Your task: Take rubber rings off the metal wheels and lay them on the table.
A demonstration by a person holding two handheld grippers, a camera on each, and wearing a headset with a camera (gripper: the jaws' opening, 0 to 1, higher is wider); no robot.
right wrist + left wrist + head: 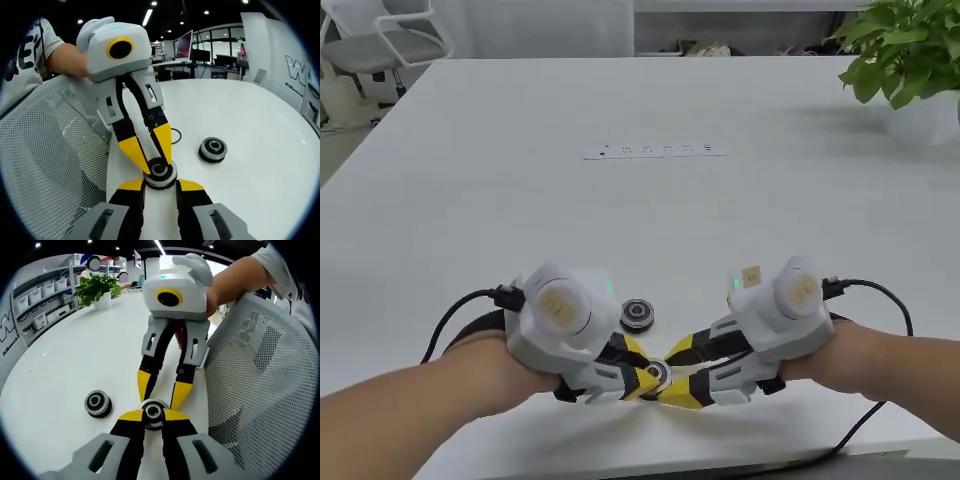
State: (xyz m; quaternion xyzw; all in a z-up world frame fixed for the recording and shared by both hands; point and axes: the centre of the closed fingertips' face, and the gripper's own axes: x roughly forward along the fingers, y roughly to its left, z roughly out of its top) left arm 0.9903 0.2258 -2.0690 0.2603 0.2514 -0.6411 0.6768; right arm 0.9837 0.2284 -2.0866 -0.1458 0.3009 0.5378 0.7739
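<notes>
Where the two grippers meet at the near edge of the white table (520, 200), one small metal wheel (656, 375) sits between all four yellow tips.

- Wheel, held: lies flat, bore pointing straight up, axle line vertical, broad face towards the tabletop. It cannot be told whether it rests on the surface or hangs just above it.
- Left gripper (152, 416): reaches in from the person's left. Jaws are closed against opposite sides of the wheel, one tip on each flank.
- Right gripper (161, 186): reaches in from the person's right, facing the left one head-on. Jaws are likewise pressed to the wheel's two sides.
- Second wheel (637, 313): lies flat on the table just beyond the held one, apart from both grippers, bore up. It has a dark ring (97, 414) round its rim.
- Power strip (655, 151): white, flat on the table, well beyond the wheels, long axis running left to right.
- Potted plant (905, 50): at the far right corner of the table.
- Mesh chair back (260, 380): close behind the grippers on the person's side.
- Cables (460, 315): black, trailing from the rear of each gripper.
</notes>
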